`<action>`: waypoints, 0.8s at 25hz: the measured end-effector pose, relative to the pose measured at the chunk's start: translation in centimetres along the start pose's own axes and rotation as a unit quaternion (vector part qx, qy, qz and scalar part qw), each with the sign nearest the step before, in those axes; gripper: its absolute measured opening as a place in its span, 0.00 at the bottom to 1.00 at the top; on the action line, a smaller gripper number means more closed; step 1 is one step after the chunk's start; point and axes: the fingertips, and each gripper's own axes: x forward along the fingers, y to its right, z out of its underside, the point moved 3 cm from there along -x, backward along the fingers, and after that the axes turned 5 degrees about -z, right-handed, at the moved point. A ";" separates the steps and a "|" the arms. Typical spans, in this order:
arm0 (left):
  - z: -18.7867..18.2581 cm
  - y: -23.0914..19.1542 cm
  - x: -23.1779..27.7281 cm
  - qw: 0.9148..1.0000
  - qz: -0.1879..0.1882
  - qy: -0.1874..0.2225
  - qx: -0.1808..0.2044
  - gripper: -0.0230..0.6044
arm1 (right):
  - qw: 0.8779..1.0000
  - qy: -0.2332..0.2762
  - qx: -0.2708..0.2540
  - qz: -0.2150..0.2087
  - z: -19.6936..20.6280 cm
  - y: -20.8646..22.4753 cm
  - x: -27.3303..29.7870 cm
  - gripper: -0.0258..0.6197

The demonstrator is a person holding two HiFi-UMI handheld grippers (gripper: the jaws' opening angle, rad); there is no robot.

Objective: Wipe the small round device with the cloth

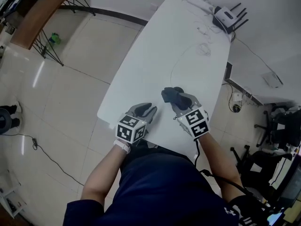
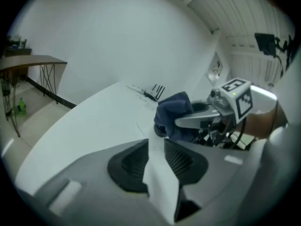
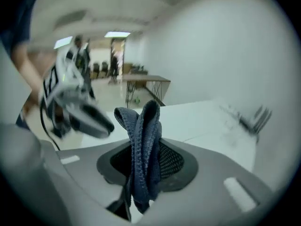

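My right gripper (image 1: 178,99) is shut on a dark blue cloth (image 1: 168,95), which stands folded between its jaws (image 3: 143,140) in the right gripper view. In the left gripper view the cloth (image 2: 175,109) hangs from the right gripper (image 2: 190,121), and a small dark rounded edge, perhaps the round device (image 2: 160,130), shows just under it on the table; most of it is hidden. My left gripper (image 1: 149,108) sits left of the cloth, near the table's front edge. It (image 2: 156,154) is open, with only white table showing between its jaws.
The long white table (image 1: 155,55) runs away from me. At its far end lie a router with antennas (image 1: 226,17), a power strip (image 1: 200,3) and thin cables (image 1: 203,48). A wooden desk (image 1: 47,8) stands at the left, office chairs (image 1: 277,126) at the right.
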 end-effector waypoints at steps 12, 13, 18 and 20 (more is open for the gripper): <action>-6.0 5.3 -0.1 0.931 0.331 0.047 -0.146 0.58 | 0.820 0.235 0.419 -0.310 -2.6 -1.4 -3.4 0.24; -6.0 6.0 -0.2 0.920 0.354 0.045 -0.160 0.55 | 0.811 0.238 0.427 -0.321 -2.5 -1.6 -3.6 0.24; -6.0 6.6 -0.4 0.902 0.378 0.055 -0.201 0.39 | 0.787 0.252 0.451 -0.337 -2.2 -1.7 -3.8 0.25; -5.6 7.0 -0.2 0.905 0.372 0.053 -0.199 0.38 | 0.779 0.254 0.461 -0.340 -1.7 -1.5 -4.1 0.27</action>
